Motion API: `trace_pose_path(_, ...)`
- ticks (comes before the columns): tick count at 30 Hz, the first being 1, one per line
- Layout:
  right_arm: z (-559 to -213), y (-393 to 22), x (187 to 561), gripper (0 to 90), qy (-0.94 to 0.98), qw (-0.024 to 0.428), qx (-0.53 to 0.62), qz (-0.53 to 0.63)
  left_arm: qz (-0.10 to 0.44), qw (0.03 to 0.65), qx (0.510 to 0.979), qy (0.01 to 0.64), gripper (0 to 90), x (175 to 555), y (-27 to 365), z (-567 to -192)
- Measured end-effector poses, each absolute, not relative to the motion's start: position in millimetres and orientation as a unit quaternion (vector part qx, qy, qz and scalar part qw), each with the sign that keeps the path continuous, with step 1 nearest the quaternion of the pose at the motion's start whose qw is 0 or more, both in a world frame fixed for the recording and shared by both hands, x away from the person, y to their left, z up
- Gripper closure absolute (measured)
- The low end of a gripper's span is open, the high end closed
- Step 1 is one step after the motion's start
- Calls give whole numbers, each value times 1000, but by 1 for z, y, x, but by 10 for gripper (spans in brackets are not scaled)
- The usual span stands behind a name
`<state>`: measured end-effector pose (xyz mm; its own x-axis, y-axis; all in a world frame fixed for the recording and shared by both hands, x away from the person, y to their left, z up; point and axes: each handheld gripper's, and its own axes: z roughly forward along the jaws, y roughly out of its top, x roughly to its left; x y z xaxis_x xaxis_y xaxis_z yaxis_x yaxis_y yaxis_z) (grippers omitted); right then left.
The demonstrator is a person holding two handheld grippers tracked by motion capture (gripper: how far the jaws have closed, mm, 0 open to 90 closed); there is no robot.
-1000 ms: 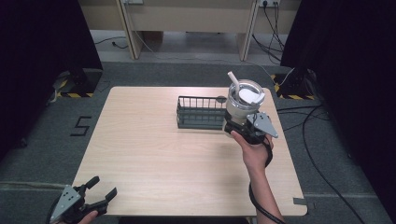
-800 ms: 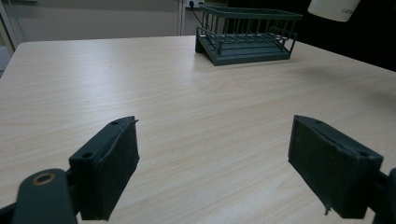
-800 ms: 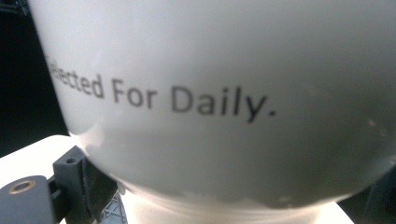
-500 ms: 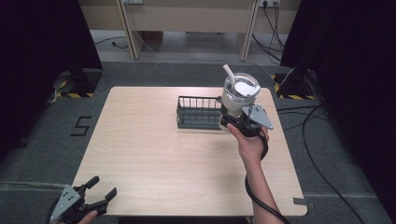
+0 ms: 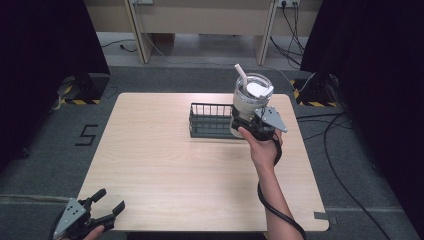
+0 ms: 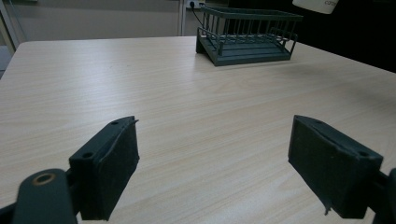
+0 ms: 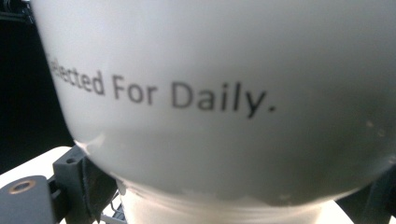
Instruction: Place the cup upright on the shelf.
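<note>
Tumbler (image 5: 248,102) with straw (image 5: 241,72) is the main risk; going left to right, left gripper (image 5: 102,212) idles off the near table (image 5: 160,160) corner, jaws wide, empty. Wire rack (image 5: 210,120) sits mid-table, and right gripper (image 5: 245,129) clamps the tumbler low, held above the rack's right end. Top-heavy grip, so it could tilt, slip or clip the rack rim.

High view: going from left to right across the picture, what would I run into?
Left gripper at the table's near corner → dark wire basket → white tumbler with a straw, held up by the right gripper.
</note>
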<state>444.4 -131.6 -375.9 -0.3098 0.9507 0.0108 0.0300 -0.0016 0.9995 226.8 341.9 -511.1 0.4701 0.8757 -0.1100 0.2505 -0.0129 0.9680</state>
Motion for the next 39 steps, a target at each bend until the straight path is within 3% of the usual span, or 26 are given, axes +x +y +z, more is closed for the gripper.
trace_pose_path(39, -360, -107, 489, 91, 581, 398, 427, 567, 280, 557, 649, 436, 156, 227, 343, -512)
